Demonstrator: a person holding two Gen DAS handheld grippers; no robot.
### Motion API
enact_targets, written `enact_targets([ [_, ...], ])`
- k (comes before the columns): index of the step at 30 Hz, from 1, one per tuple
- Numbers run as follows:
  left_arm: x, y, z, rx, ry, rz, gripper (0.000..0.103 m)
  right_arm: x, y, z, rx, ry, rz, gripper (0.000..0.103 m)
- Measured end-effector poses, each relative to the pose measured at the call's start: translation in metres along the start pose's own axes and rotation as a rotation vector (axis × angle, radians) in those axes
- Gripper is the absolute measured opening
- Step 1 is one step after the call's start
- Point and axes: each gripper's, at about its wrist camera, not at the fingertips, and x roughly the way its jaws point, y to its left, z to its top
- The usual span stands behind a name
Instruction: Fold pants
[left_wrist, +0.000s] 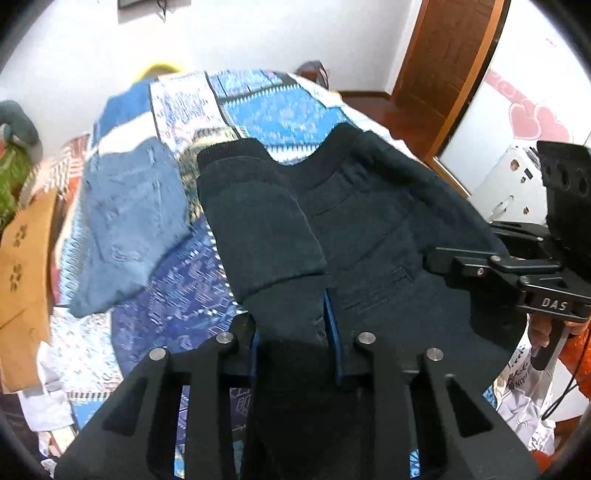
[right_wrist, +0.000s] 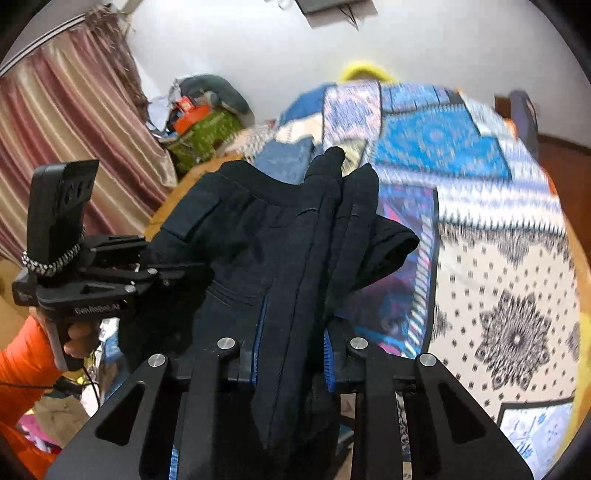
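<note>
Over the near edge of the bed (left_wrist: 258, 110), which wears a blue patterned quilt, the dark pants (left_wrist: 369, 229) hang lifted, waistband toward the far side. The left claw (left_wrist: 291, 332) is clamped on a bunched fold of the dark cloth, blue pads pressed to either side of it. The right claw (right_wrist: 291, 354) pinches another gathered fold the same way (seams run straight through its grip). Folded blue jeans (left_wrist: 125, 221) lie on the quilt toward the left edge.
</note>
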Motion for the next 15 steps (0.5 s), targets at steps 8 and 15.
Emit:
enact_targets([
  [8, -0.069, 0.017, 0.018, -0.037, -0.180, 0.072, 0.028, -0.021, 0.040, 0.048, -0.103, -0.124, 0.019, 0.022],
  [15, -0.118, 0.053, 0.039, -0.062, -0.318, 0.188, 0.028, -0.009, 0.078, 0.097, -0.194, -0.208, 0.063, 0.022],
])
